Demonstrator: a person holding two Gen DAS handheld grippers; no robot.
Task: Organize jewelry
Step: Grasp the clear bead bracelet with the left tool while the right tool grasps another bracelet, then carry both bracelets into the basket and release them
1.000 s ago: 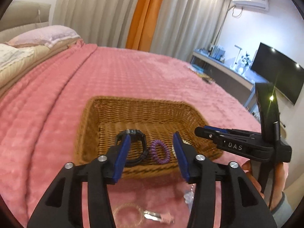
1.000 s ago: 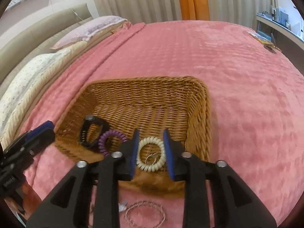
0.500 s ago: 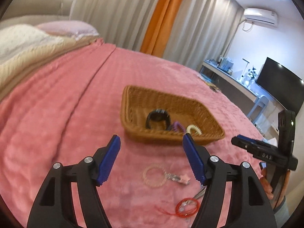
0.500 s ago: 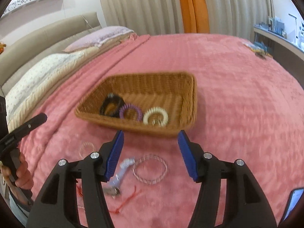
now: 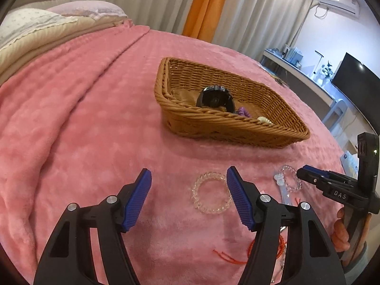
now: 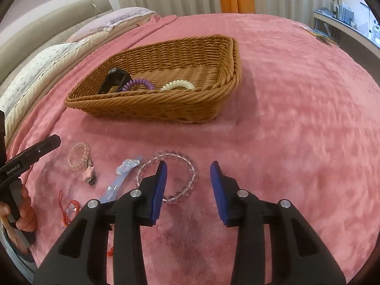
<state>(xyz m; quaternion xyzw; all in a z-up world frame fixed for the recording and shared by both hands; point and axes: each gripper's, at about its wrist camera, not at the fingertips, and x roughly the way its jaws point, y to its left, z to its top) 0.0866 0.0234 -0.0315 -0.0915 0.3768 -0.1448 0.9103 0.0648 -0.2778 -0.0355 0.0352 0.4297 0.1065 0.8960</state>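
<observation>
left claw: wide open, empty, clear coil just ahead between my pads
right claw: open, empty, over bead bracelet
tip: straddle one band, pinch gently
goal: basket beyond

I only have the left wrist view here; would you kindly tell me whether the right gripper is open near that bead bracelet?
Observer: Yes, the right gripper is open and holds nothing. In its own view, its left finger overlaps the near-left side of the clear bead bracelet.
Operator: Thank you. Is anything attached to the clear coil tie?
Observer: Yes, a small pink star charm sits at its near edge, towards the blue hair clip.
</observation>
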